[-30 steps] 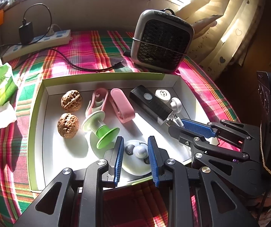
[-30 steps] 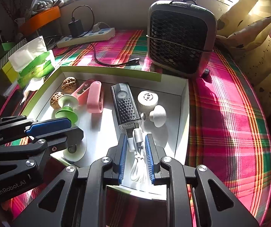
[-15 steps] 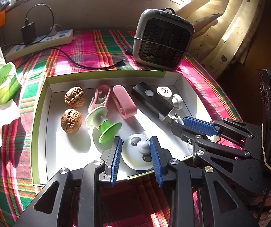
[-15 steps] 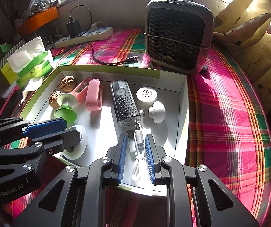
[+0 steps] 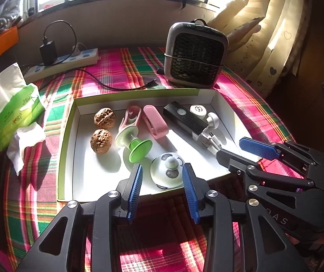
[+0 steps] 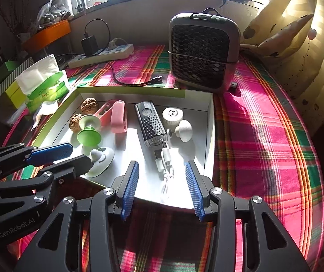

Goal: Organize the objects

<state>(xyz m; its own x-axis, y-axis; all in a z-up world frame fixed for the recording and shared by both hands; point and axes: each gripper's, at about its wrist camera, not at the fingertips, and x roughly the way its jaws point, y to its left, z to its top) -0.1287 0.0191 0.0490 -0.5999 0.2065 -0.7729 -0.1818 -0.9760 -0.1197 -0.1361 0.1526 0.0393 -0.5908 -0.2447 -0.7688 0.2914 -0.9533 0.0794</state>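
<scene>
Sunlit plaid tablecloth (image 5: 121, 68) carries our white cardboard tray (image 5: 68, 149), where the left gripper (image 5: 162, 182) and right gripper (image 6: 160, 184), jaws opening and empty, risk snagging the round white panda-faced knob toy (image 5: 168, 172) and white charging cable (image 6: 166, 172) near its front edge.

The left hand-held gripper (image 6: 76, 156) bears "GenRobot.AI" on its black body; other print is illegible.

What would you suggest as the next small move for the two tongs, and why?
Probably draw both back clear of the box. The left tongs are opening around the panda-faced knob, the right tongs around the white cable; both things lie on the box floor, no pad pressing on them, so they look already placed.
</scene>
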